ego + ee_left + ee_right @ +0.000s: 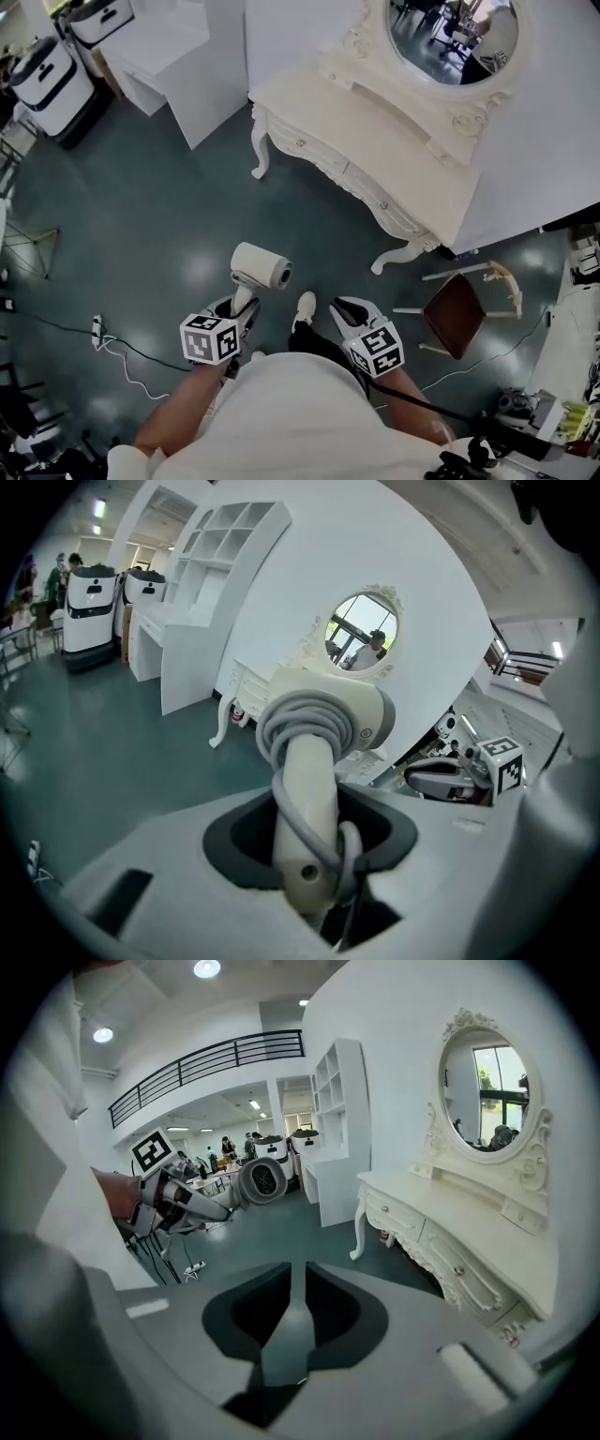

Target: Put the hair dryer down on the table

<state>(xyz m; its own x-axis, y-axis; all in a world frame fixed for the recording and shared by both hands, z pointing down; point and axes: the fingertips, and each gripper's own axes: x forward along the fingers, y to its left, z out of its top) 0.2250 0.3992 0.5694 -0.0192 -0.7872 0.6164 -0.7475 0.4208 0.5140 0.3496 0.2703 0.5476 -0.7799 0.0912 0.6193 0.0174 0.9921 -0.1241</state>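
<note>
A cream hair dryer (262, 265) with its grey cord wound round the barrel and handle (309, 799) stands upright in my left gripper (242, 305), which is shut on the handle. I hold it above the dark floor, well short of the white dressing table (375, 131) with its oval mirror (450, 37). In the left gripper view the dryer's barrel (328, 719) covers part of the table (251, 682). My right gripper (352, 314) hangs beside it, shut and empty (292, 1316). In the right gripper view the dryer (262, 1180) is at the left and the table (441, 1213) at the right.
A chair with a brown seat (459, 314) stands to the right of the table's front leg. A white shelf unit (178, 56) and white wheeled machines (47, 75) are at the back left. A power strip (97, 328) and cables lie on the floor at the left.
</note>
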